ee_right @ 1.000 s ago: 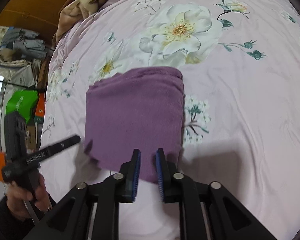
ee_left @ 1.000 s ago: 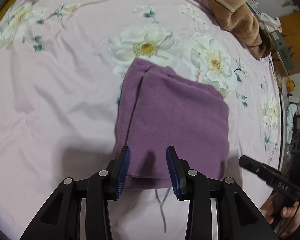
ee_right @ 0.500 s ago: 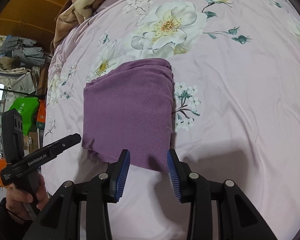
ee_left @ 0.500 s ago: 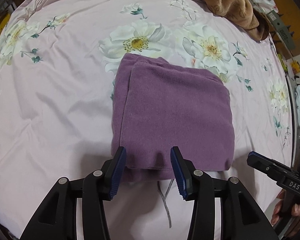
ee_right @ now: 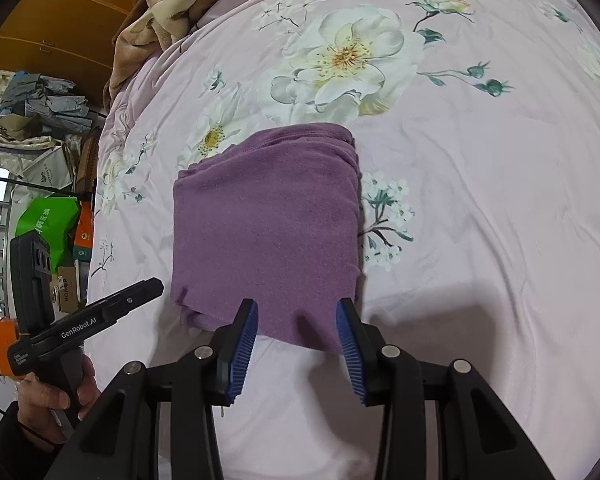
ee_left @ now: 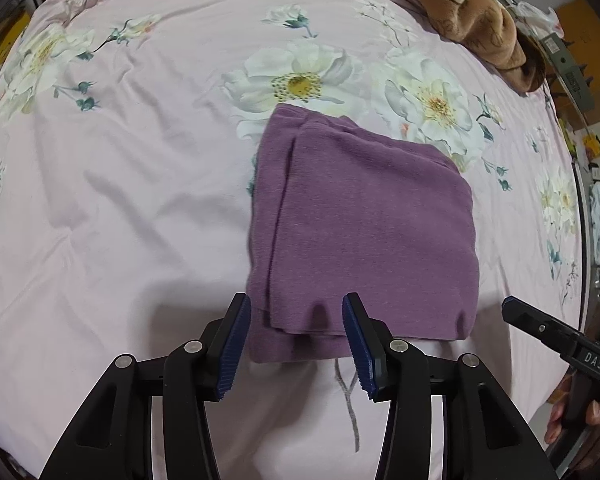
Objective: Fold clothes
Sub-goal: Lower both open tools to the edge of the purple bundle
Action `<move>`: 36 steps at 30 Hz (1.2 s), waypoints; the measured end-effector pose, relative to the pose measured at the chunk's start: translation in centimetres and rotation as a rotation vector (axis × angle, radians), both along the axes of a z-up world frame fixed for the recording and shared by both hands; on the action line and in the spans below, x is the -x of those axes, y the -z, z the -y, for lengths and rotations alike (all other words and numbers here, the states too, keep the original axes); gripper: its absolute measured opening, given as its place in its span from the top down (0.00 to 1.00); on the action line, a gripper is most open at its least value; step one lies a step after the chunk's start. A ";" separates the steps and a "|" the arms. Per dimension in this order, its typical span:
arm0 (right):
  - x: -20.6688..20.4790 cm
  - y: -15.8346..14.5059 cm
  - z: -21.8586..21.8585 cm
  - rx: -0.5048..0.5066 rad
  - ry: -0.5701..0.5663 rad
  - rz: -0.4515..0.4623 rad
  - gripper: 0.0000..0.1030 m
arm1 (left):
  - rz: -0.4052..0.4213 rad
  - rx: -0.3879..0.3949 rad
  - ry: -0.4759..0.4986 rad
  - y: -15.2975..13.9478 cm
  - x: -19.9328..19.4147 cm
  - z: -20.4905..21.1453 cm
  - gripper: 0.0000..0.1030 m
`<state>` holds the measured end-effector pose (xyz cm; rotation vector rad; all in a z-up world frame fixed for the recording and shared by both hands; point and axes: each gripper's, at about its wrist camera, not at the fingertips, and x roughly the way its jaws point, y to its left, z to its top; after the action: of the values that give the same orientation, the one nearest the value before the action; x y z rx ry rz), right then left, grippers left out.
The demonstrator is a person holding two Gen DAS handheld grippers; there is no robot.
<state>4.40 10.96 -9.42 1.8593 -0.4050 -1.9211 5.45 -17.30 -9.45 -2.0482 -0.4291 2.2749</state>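
Purple folded garment point(ee_left: 364, 232) lies on the floral bed sheet point(ee_left: 120, 200); left gripper point(ee_left: 296, 344) and right gripper point(ee_right: 296, 344) both spread, empty, near its edge; brown blanket point(ee_left: 472, 16) lies well apart.

Bare sheet point(ee_left: 132, 184) rings the folded garment point(ee_left: 364, 232); blanket point(ee_left: 472, 12) heaped far off.

The left gripper point(ee_left: 296, 344) points forward, its blue-padded fingers spread wide and holding nothing. The right gripper point(ee_right: 296, 346) is posed the same way, jaws parted and empty. A hand point(ee_right: 56, 396) wraps the left gripper's handle; another hand point(ee_left: 580, 416) grips the right one's.
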 end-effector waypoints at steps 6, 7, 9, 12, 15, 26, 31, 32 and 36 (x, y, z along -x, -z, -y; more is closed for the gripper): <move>0.2 -0.2 1.0 -0.003 -0.015 -0.005 0.60 | -0.003 -0.006 -0.013 -0.1 0.0 0.9 0.51; 0.3 -0.2 1.2 -0.004 -0.016 -0.005 0.60 | -0.004 -0.007 -0.014 -0.1 0.0 1.1 0.51; 0.4 -0.2 1.2 -0.006 -0.014 -0.009 0.60 | -0.009 -0.012 -0.018 -0.2 0.1 1.3 0.51; 0.6 -0.3 1.3 -0.007 -0.009 -0.016 0.60 | -0.015 -0.016 -0.030 -0.2 0.2 1.8 0.51; 0.8 -0.4 1.3 -0.008 -0.003 -0.022 0.60 | -0.021 -0.026 -0.044 -0.2 0.3 2.5 0.51; 1.4 0.9 0.3 0.012 0.030 -0.009 0.58 | -0.027 -0.054 -0.031 1.2 0.4 3.9 0.41; 1.7 1.8 -0.3 0.026 0.047 0.004 0.58 | -0.013 -0.108 -0.029 2.4 0.9 4.0 0.40; 1.8 2.0 -0.5 0.029 0.051 0.007 0.57 | -0.010 -0.119 -0.025 2.6 1.1 3.9 0.40; 2.0 2.7 -1.0 0.040 0.061 0.018 0.57 | -0.004 -0.149 -0.019 3.3 1.7 3.7 0.36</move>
<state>2.42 11.91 -12.16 1.8595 -0.5081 -1.9225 3.76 -21.03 -12.75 -1.9764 -0.5999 2.1837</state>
